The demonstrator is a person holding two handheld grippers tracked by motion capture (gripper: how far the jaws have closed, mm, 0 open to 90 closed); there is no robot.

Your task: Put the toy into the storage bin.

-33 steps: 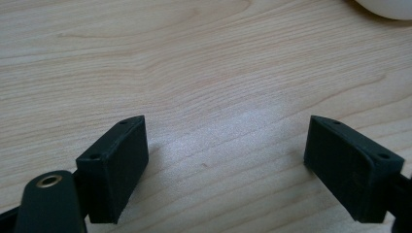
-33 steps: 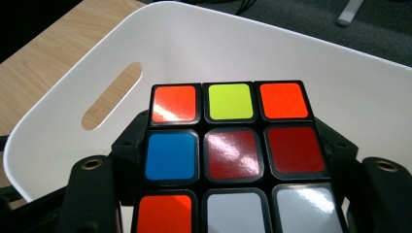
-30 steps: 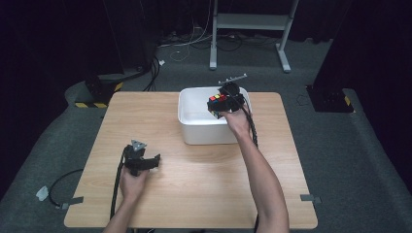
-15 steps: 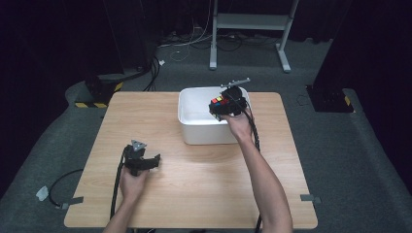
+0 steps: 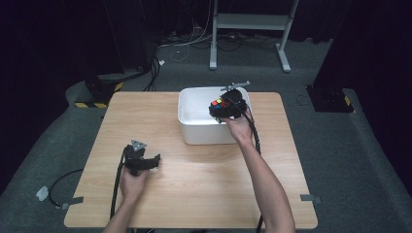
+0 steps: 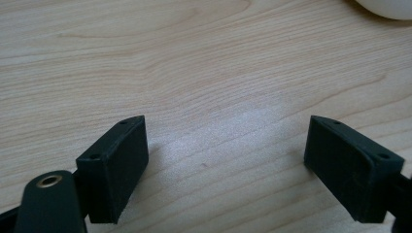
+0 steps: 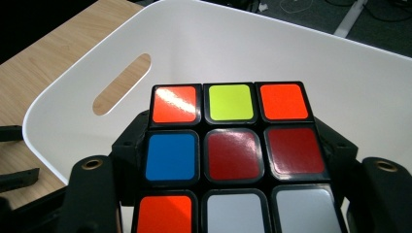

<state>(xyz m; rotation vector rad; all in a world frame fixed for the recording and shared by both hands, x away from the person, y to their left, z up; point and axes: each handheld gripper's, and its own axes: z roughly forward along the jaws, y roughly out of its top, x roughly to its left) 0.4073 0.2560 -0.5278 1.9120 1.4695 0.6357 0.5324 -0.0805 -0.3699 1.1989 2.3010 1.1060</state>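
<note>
Rubik's cube (image 7: 232,155) sits clamped between the two black jaws of my right gripper (image 7: 233,160), which press on its left and right sides, so that claw is grasping the cube and nothing else. In the right gripper view the face turned to the camera shows orange, yellow-green and orange along the far row, blue and two dark reds across the middle, and orange with two whites nearest me. From the claw outward, the cube hangs over the open white plastic bin (image 7: 311,68), above its interior; I cannot tell how far above the bin floor it is. The bin's slotted handle cutout (image 7: 121,83) lies ahead and to the left of the cube in that view, and the near rim curves just under the left jaw. In the high view the right gripper (image 5: 226,106) is over the bin's right half, near its right wall, with the bin (image 5: 194,128) standing at the far middle of the wooden table (image 5: 204,179). A cube has no long axis to speak of; its coloured face tilts up and back toward me, and its edges run roughly square to the bin's walls. The move I judge to be coming, lowering or letting go, turns on one relation: the cube is already straight above the bin's opening, so the way is down. My left gripper (image 5: 140,160) rests low on the table's near left, well apart from the bin, its jaws spread wide over bare wood with nothing between them (image 6: 228,160).
</note>
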